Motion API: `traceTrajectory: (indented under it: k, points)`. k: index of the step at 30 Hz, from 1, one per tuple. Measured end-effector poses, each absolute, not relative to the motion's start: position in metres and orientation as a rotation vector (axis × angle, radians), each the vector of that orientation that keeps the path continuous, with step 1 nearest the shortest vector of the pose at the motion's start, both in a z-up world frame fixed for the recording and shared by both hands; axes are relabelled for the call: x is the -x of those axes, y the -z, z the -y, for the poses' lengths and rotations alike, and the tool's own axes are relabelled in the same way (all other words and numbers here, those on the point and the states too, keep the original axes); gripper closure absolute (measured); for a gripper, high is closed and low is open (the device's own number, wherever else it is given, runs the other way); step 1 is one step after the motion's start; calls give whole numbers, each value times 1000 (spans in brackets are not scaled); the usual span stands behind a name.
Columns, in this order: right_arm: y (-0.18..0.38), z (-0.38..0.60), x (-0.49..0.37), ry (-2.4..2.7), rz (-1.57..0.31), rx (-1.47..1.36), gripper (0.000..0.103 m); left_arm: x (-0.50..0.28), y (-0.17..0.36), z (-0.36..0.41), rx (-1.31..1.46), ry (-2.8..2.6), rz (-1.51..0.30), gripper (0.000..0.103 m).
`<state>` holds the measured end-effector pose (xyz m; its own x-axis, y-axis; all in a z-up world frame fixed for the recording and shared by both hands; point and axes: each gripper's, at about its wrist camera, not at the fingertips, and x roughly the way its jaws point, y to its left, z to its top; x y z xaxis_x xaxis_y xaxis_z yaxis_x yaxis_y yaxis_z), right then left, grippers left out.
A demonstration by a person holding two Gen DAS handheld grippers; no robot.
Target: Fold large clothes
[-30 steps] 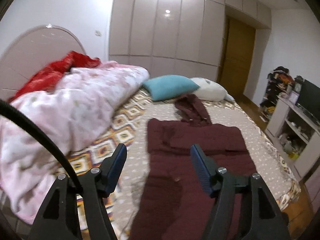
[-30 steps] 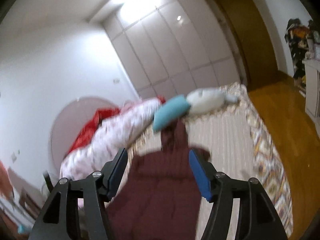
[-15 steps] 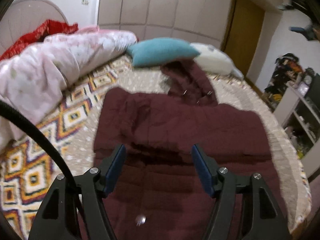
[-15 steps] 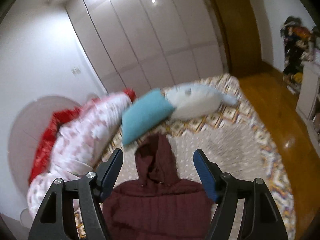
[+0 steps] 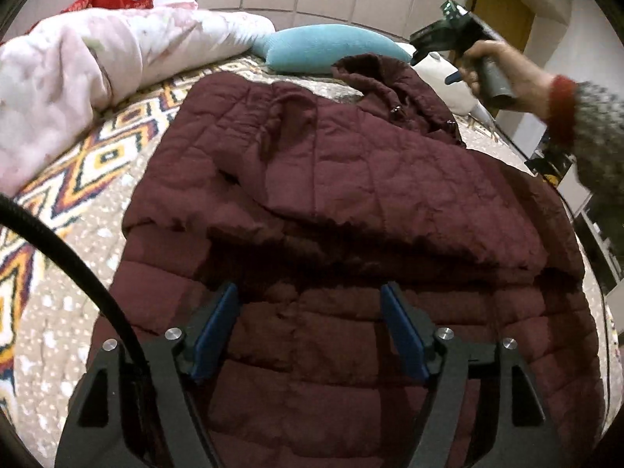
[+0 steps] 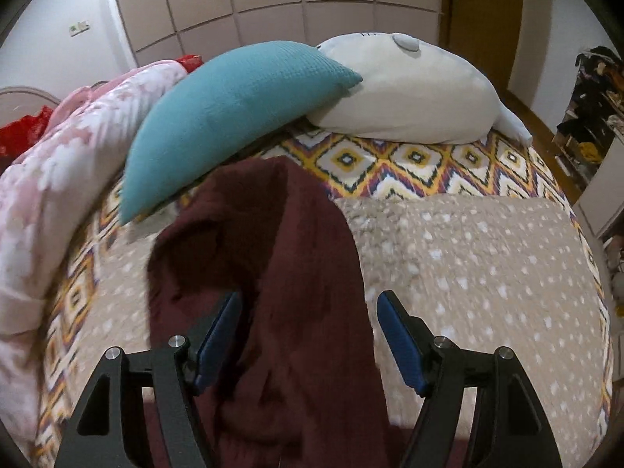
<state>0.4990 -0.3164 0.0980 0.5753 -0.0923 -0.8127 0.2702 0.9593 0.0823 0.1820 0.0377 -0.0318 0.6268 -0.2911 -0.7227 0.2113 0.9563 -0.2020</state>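
Observation:
A dark maroon quilted hooded jacket [image 5: 351,202] lies spread on the bed, sleeves folded across its body. My left gripper [image 5: 310,323] is open and empty, low over the jacket's lower half. My right gripper [image 6: 308,331] is open and empty, just above the jacket's hood [image 6: 273,241], which points toward the pillows. In the left wrist view the right gripper's body, held in a hand [image 5: 491,74], hovers above the hood [image 5: 390,78] at the far end.
A teal pillow [image 6: 234,113] and a white plush pillow [image 6: 409,93] lie past the hood. A pink bundled duvet [image 5: 97,58] lies along the left of the bed. The patterned bedspread [image 6: 468,257] shows to the right. Shelves with clutter [image 6: 592,109] stand at the right.
Both grippers have moved forward and down toward the bed. The left now sits close over the jacket's body and the right close over the hood. Both have stayed open.

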Motion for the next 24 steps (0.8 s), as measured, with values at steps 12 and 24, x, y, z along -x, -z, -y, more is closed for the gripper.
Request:
traceTrajectory:
  k: [12, 24]
  points:
    - [-71, 326, -517, 113, -919, -327, 91, -178, 34, -39, 135, 311, -836, 25]
    - [-213, 246, -322, -154, -762, -84, 94, -172, 7, -69, 285, 347, -803, 25]
